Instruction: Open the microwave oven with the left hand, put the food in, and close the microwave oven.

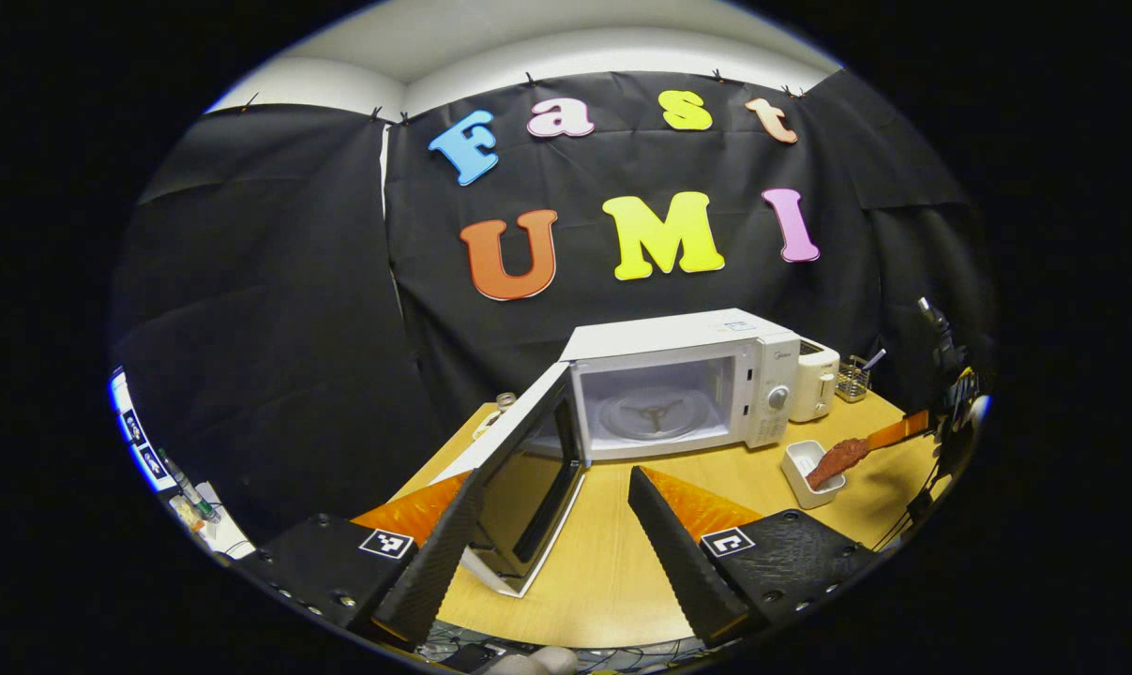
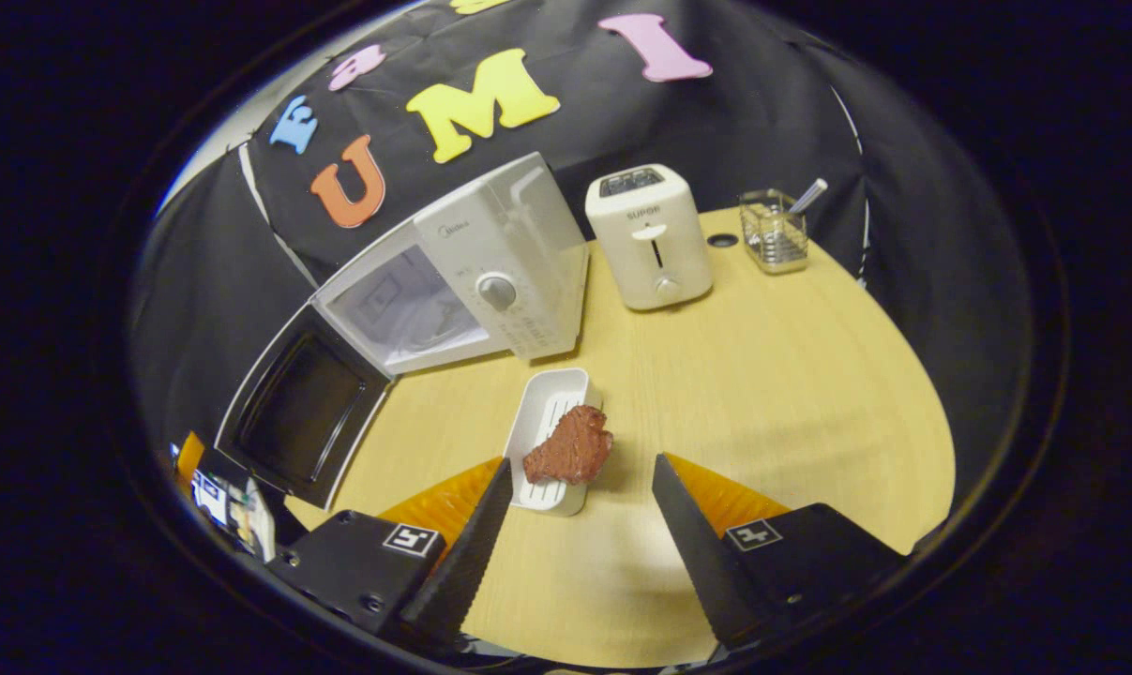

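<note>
- microwave door (image 1: 519,469) swung open at the left, close to the left claw (image 1: 551,548), whose fingers are spread apart and hold nothing.
- microwave (image 1: 678,384) at the far side of the bench (image 1: 603,562), cavity and turntable exposed; opening looks done.
- toaster (image 2: 648,236) just right of the microwave, wire holder (image 2: 772,232) farther right.
- food (image 2: 570,445), a reddish slab, lies partly over a white tray (image 2: 542,422) near the microwave's front.
- right claw (image 2: 580,534) hovers just short of the food, angled down, fingers wide apart and empty.
- likely step: picking up the food; next calls for closing on it, then carrying it left into the cavity.
</note>
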`<state>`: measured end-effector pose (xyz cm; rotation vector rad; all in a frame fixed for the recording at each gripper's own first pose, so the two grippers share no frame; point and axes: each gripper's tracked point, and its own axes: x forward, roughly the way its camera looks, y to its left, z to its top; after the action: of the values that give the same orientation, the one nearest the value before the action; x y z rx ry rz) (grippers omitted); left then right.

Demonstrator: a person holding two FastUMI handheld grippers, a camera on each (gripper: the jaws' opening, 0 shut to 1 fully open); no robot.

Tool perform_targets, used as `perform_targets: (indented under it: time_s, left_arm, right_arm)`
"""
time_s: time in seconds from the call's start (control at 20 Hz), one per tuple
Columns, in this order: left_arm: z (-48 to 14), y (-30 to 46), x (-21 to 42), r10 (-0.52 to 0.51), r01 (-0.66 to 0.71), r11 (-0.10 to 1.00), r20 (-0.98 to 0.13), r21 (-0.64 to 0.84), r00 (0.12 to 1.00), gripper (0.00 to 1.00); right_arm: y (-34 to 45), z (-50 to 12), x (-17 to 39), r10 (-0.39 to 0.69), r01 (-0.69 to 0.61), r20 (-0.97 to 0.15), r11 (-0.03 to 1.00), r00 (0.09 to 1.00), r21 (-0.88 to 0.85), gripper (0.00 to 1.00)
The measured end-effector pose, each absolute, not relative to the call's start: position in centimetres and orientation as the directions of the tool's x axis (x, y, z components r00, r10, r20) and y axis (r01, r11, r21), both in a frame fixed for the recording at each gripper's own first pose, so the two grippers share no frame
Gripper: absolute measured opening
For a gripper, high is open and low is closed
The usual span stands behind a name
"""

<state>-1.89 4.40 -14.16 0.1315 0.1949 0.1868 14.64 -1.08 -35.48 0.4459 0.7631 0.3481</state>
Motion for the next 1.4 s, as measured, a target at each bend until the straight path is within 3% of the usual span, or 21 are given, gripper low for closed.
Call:
perform_targets:
  time_s: [0.15,0.2,0.25,0.35,0.4,0.45,0.6,0.65,0.7,0.75,0.8,0.85,1.15,1.4]
  left_arm:
    - [-14.1,1.4,0.5,0.208,-0.181,0.973,-0.202,0.144,0.957,0.95]
    - [-14.0,0.7,1.1,0.218,-0.193,0.972,-0.208,0.135,0.953,0.95]
    - [-13.8,0.0,1.6,0.224,-0.201,0.972,-0.213,0.125,0.951,0.95]
    - [-13.5,-0.6,2.3,0.254,-0.233,0.965,-0.217,0.119,0.943,0.95]
    - [-13.3,-0.9,2.5,0.272,-0.250,0.961,-0.217,0.121,0.938,0.95]
    - [-13.2,-1.1,2.5,0.286,-0.265,0.957,-0.221,0.122,0.932,0.95]
    - [-13.2,-1.6,2.8,0.326,-0.303,0.944,-0.236,0.129,0.916,0.95]
    - [-13.1,-1.8,2.8,0.337,-0.314,0.941,-0.239,0.128,0.911,0.95]
    - [-12.9,-2.0,2.6,0.343,-0.321,0.938,-0.242,0.127,0.908,0.95]
    - [-12.8,-2.1,2.5,0.350,-0.327,0.936,-0.240,0.131,0.905,0.95]
    - [-12.7,-2.2,2.4,0.355,-0.330,0.934,-0.242,0.138,0.903,0.95]
    - [-12.6,-2.2,2.3,0.357,-0.330,0.932,-0.242,0.146,0.902,0.95]
    - [-12.0,-1.2,2.4,0.342,-0.306,0.936,-0.246,0.175,0.907,0.95]
    - [-11.7,-0.1,2.9,0.275,-0.239,0.956,-0.246,0.169,0.929,0.95]
  right_arm:
    - [-1.0,-37.5,16.6,0.559,-0.093,-0.589,0.767,0.583,0.635,0.72]
    - [-0.8,-38.1,17.1,0.593,-0.078,-0.588,0.738,0.551,0.671,0.55]
    - [-0.5,-38.1,17.4,0.631,-0.063,-0.572,0.699,0.525,0.713,0.56]
    - [0.2,-37.8,17.6,0.698,-0.040,-0.536,0.625,0.475,0.779,0.22]
    - [0.4,-37.8,17.6,0.720,-0.036,-0.530,0.607,0.448,0.794,0.15]
    - [0.4,-37.8,17.5,0.736,-0.038,-0.524,0.594,0.429,0.804,0.20]
    - [0.2,-37.7,17.5,0.755,-0.084,-0.534,0.603,0.381,0.793,0.17]
    - [0.1,-37.4,17.5,0.758,-0.112,-0.537,0.610,0.370,0.784,0.06]
    - [0.1,-37.0,17.5,0.762,-0.147,-0.537,0.616,0.362,0.774,0.16]
    - [0.0,-36.4,17.6,0.763,-0.184,-0.537,0.622,0.360,0.761,0.15]
    - [-0.2,-35.9,17.7,0.760,-0.214,-0.542,0.632,0.359,0.744,0.05]
    - [-0.3,-35.2,17.8,0.756,-0.246,-0.543,0.641,0.364,0.727,0.15]
    - [1.2,-29.1,17.6,0.765,-0.385,-0.485,0.636,0.423,0.669,0.15]
    - [7.7,-24.2,16.9,0.797,-0.386,-0.350,0.561,0.493,0.732,0.15]
